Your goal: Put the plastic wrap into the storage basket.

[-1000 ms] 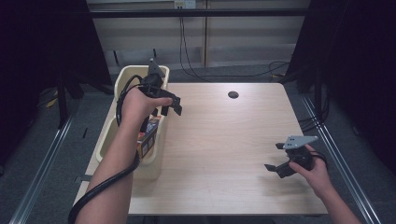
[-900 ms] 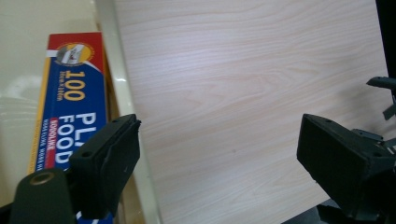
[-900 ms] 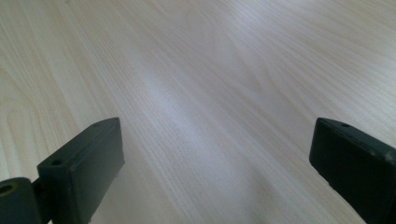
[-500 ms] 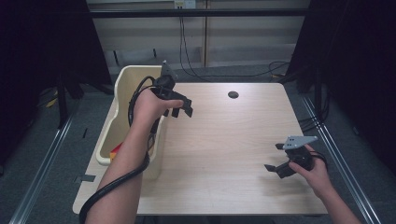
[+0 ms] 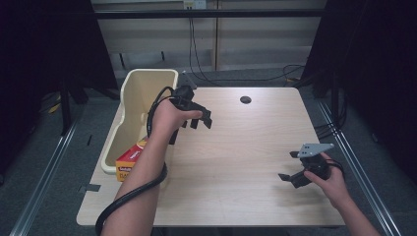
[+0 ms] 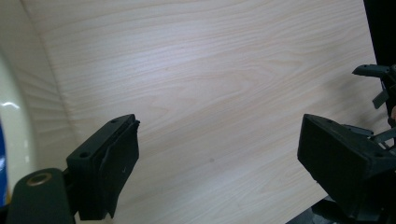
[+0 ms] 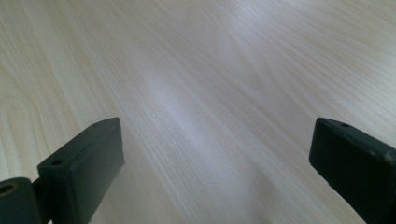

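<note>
With both sets of fingers spread wide and empty, the left gripper [image 5: 198,119] at ten o'clock could drag its trailing cable across the cream bin [image 5: 129,105], tipping the yellow-red box [image 5: 129,161] inside at the tabletop's [image 5: 236,162] nine o'clock edge, while the right gripper [image 5: 297,171] idles at four o'clock.

Cream plastic bin [image 5: 137,93], open-topped, long, at desk's [image 5: 236,162] left edge. Orange-yellow box [image 5: 129,161] lies in its near end, partly hidden by forearm.
</note>
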The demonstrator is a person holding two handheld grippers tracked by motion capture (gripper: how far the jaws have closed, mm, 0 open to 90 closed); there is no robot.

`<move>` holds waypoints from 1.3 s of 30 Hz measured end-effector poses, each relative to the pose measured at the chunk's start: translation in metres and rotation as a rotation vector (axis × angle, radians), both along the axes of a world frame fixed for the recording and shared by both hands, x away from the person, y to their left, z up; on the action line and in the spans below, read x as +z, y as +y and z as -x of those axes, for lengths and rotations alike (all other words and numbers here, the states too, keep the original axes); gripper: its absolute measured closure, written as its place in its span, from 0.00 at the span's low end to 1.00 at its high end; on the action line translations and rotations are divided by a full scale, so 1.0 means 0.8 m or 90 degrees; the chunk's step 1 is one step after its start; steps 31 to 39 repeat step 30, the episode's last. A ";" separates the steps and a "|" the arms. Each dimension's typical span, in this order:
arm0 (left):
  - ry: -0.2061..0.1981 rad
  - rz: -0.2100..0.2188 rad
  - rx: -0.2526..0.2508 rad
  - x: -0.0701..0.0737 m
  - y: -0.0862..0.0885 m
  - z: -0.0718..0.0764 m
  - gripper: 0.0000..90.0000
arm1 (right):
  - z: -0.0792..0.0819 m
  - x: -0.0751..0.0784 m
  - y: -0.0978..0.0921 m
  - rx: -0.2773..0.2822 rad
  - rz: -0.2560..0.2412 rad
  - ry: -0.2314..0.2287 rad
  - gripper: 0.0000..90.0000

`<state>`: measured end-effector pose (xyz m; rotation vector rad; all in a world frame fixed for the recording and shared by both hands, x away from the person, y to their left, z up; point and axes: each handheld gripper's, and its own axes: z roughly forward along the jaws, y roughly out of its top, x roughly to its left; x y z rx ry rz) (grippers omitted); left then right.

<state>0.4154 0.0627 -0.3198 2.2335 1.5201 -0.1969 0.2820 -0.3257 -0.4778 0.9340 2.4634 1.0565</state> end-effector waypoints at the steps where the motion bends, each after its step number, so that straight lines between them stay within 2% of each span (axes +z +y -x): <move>1: 0.001 -0.003 -0.005 -0.002 -0.001 0.000 0.14 | 0.000 0.000 0.000 0.000 0.000 0.000 0.03; 11: 0.011 0.021 -0.001 -0.018 -0.012 0.000 0.14 | 0.000 -0.001 -0.001 -0.001 0.001 0.001 0.03; 18: 0.007 0.037 -0.002 -0.028 -0.013 0.003 0.14 | 0.000 -0.002 0.001 0.003 0.003 0.005 0.03; 25: 0.005 0.038 -0.012 -0.038 -0.015 0.007 0.14 | -0.001 -0.002 0.001 0.003 0.009 0.001 0.03; 39: 0.003 0.039 -0.017 -0.041 -0.014 0.007 0.14 | 0.000 -0.003 0.002 0.002 0.010 0.001 0.03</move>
